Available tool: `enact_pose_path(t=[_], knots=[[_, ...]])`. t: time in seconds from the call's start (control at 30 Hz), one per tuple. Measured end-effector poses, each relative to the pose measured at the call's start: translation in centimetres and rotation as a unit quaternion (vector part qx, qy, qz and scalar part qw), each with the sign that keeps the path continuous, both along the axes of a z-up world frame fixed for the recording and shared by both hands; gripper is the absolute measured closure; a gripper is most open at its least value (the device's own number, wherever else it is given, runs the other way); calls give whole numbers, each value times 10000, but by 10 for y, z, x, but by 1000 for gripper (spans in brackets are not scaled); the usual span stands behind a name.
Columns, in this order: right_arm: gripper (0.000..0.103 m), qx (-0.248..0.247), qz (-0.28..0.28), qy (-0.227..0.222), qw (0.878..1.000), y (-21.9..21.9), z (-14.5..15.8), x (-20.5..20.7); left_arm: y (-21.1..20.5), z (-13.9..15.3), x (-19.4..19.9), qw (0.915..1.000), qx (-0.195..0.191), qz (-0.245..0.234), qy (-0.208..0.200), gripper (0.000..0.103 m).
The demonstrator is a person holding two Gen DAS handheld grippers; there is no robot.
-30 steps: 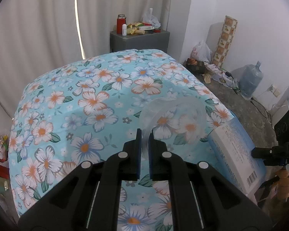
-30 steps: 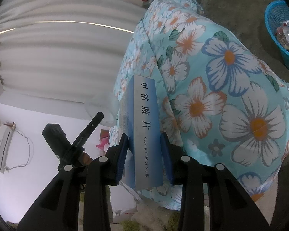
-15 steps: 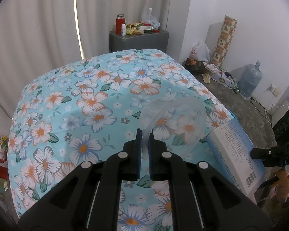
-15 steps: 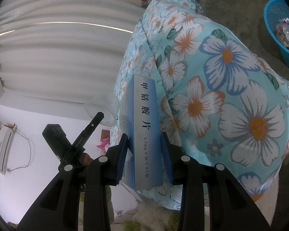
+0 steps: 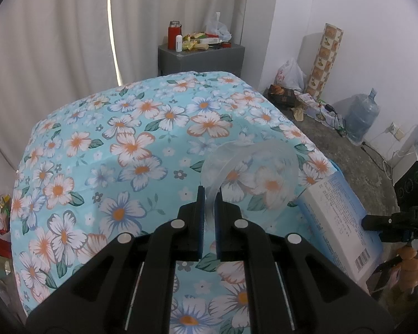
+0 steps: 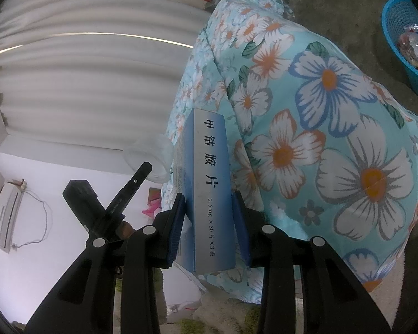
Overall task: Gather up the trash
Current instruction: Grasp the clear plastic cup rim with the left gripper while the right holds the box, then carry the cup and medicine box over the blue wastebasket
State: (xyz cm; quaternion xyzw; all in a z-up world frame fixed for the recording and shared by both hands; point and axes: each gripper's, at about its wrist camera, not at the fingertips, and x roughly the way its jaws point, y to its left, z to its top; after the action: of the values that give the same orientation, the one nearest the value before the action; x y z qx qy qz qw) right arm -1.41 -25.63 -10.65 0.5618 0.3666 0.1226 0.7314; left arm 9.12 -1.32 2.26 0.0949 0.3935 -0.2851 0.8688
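Note:
My left gripper is shut on the rim of a clear plastic cup, held just above the floral tablecloth. To its right the blue and white medicine box sticks out past the table edge. In the right wrist view my right gripper is shut on that medicine box, gripping its two long sides, with the printed narrow face toward the camera. The clear cup and the left gripper's fingertip show at the left of the box.
A blue basket with trash in it stands on the floor beside the table. A grey cabinet with a red flask and packets stands behind the table. Bags, a patterned roll and a water jug line the wall.

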Motion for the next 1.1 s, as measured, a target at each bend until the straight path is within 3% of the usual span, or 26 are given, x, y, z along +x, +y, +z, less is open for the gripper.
enact_pose_path(t=[0.43, 0.8, 0.97, 1.1], knots=[[69, 124, -164, -202, 9996, -13, -2, -13, -28, 11, -7, 9997, -57, -195, -133, 99], [69, 294, -584, -437, 9969, -45, -2, -38, -91, 27, -18, 9971, -86, -705, -289, 99], [69, 334, -1023, -556, 9926, -77, 1, -61, -140, 31, -20, 9934, -114, -1118, -245, 99], [69, 137, -1804, -548, 9820, -126, 8, -97, -188, 32, -16, 9888, -192, -1476, -72, 99]])
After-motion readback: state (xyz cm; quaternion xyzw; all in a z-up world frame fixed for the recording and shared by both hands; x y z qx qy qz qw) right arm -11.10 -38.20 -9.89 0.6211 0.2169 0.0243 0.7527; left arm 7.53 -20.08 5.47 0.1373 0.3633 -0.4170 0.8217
